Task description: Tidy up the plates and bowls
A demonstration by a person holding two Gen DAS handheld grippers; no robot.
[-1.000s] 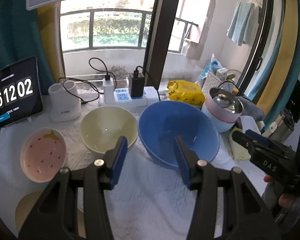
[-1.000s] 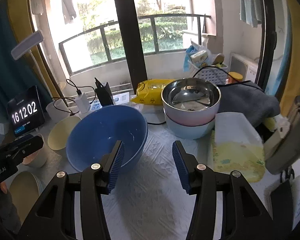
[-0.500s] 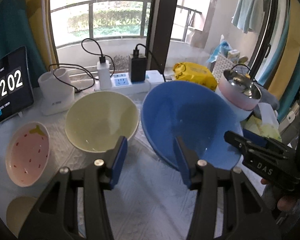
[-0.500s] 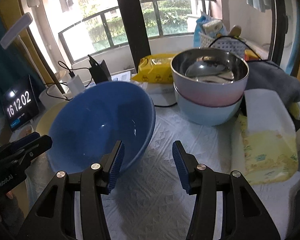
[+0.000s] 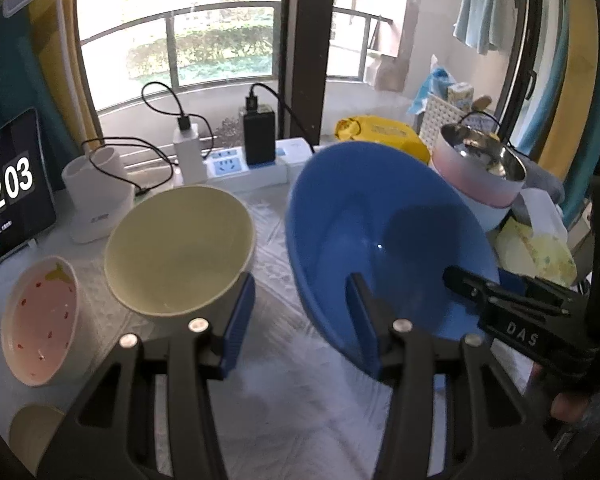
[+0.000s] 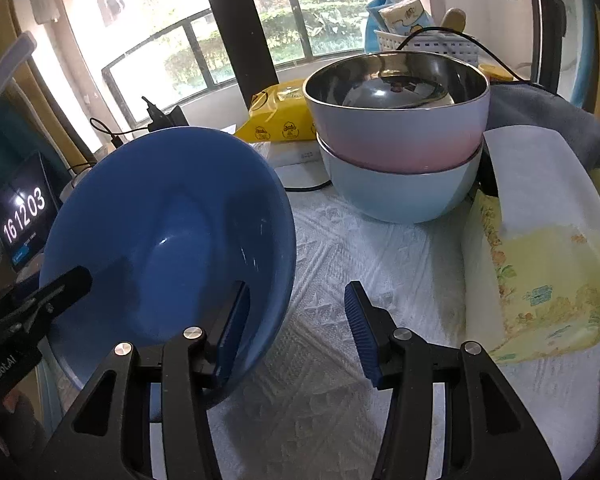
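Left wrist view: left gripper (image 5: 302, 314), jaws closing, straddles the near left rim of the blue bowl (image 5: 384, 236), not yet pressing; cream bowl (image 5: 178, 252) just left.

Right wrist view: right gripper (image 6: 296, 330), jaws closing, straddles the bowl's (image 6: 168, 232) right rim, pads apart from it.

Six bowls: blue (image 5: 384, 236), yellow (image 5: 180, 248), strawberry-print (image 5: 40, 320), cream (image 5: 32, 432), pink (image 6: 400, 140), pale blue (image 6: 400, 196).
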